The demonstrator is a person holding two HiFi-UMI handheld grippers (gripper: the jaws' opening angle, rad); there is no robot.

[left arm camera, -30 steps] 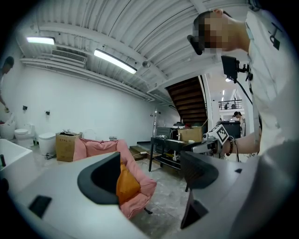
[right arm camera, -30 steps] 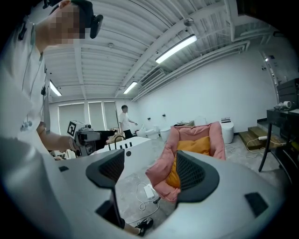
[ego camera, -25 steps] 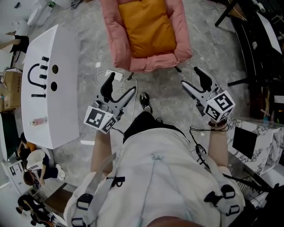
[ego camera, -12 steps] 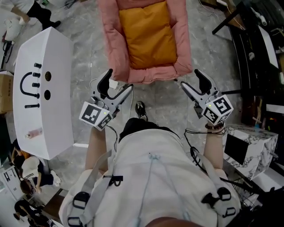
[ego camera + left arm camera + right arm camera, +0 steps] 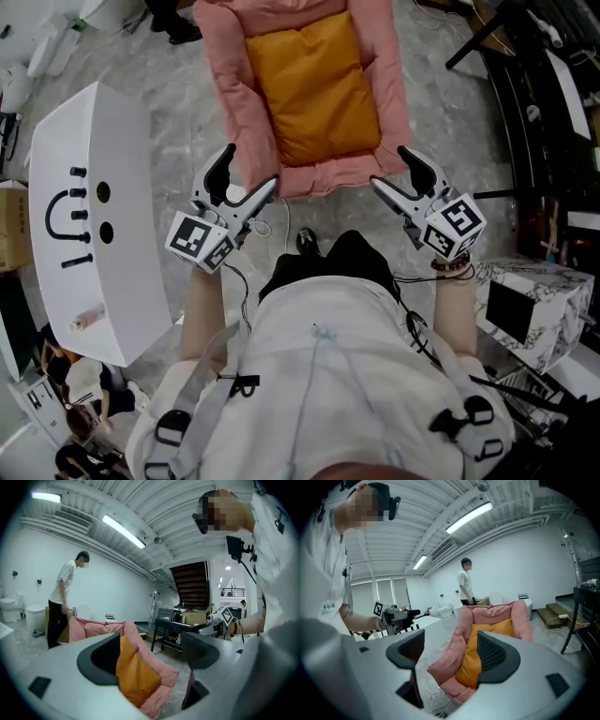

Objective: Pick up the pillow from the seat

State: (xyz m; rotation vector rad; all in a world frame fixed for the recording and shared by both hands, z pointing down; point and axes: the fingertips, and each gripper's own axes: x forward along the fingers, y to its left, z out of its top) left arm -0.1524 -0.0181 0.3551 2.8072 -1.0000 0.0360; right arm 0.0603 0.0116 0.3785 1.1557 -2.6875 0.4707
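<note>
**Jaws apart on both sides, pillow not gripped**

Orange square fabric pillow (image 5: 314, 84) lies flat in the hollow of the pink padded seat (image 5: 323, 173), reaching from the seat's far wall to its near rim. The seat stands on the grey marbled floor (image 5: 178, 103).

The left gripper (image 5: 248, 171) hangs by the seat's near left corner and the right gripper (image 5: 390, 169) by its near right corner. Both point toward the seat. Each gripper's jaws are released and spread, with nothing clamped between them. In both gripper views the pillow and the pink rim show through the gap, farther ahead.

A long white table with black marks (image 5: 94, 234) stands on the floor to the left of the seat. A person in a white shirt (image 5: 63, 597) stands beyond the seat's far edge.
</note>
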